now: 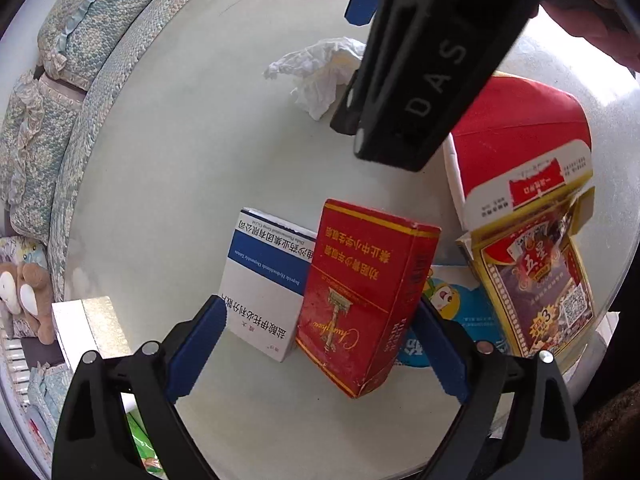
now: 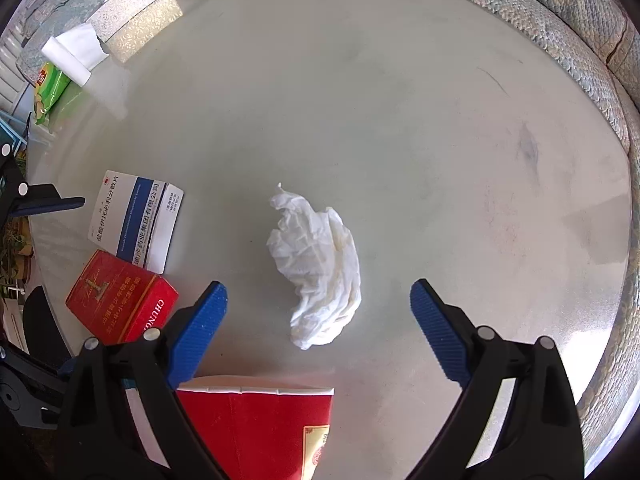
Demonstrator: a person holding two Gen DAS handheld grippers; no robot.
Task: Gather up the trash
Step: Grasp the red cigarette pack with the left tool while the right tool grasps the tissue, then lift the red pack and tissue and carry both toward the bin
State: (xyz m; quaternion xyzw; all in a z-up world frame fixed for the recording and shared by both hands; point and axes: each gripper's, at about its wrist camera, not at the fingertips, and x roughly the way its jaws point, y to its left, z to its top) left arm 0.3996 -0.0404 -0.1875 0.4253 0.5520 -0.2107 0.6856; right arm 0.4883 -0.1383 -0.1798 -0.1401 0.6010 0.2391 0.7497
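Both hand-held grippers stand with their blue ribbed fingers spread wide and nothing between them. From the left wrist view, the left gripper [image 1: 316,340] frames a red cardboard cigarette pack [image 1: 366,296] and a white-and-blue medicine box [image 1: 266,280] lying just beside each other, edges touching, on the round pale glossy tabletop [image 1: 180,140]. To their right lies a red-and-white paper bag [image 1: 520,152], with a torn gold-and-purple printed carton [image 1: 536,280] resting against it and a blue cartoon-printed packet [image 1: 460,304] partly underneath. The black body of the right gripper [image 1: 420,64] crosses the top of that view, above a crumpled white tissue [image 1: 320,76].

From the right wrist view, the right gripper [image 2: 318,320] hovers with the crumpled tissue [image 2: 316,264] lying loose on the table between its open fingers, touching neither. The red bag's rim [image 2: 256,396] sits just below, near the camera.

At the table's far edge are a silver embossed box [image 2: 136,12], a white paper roll [image 2: 74,52] and a green snack packet [image 2: 50,88]. A pale blue-green textured sofa [image 2: 560,32] curves around the table, with frilled cushions [image 1: 76,24] and a brown plush toy [image 1: 28,300] off to one side. Sunlight glares on the surface.
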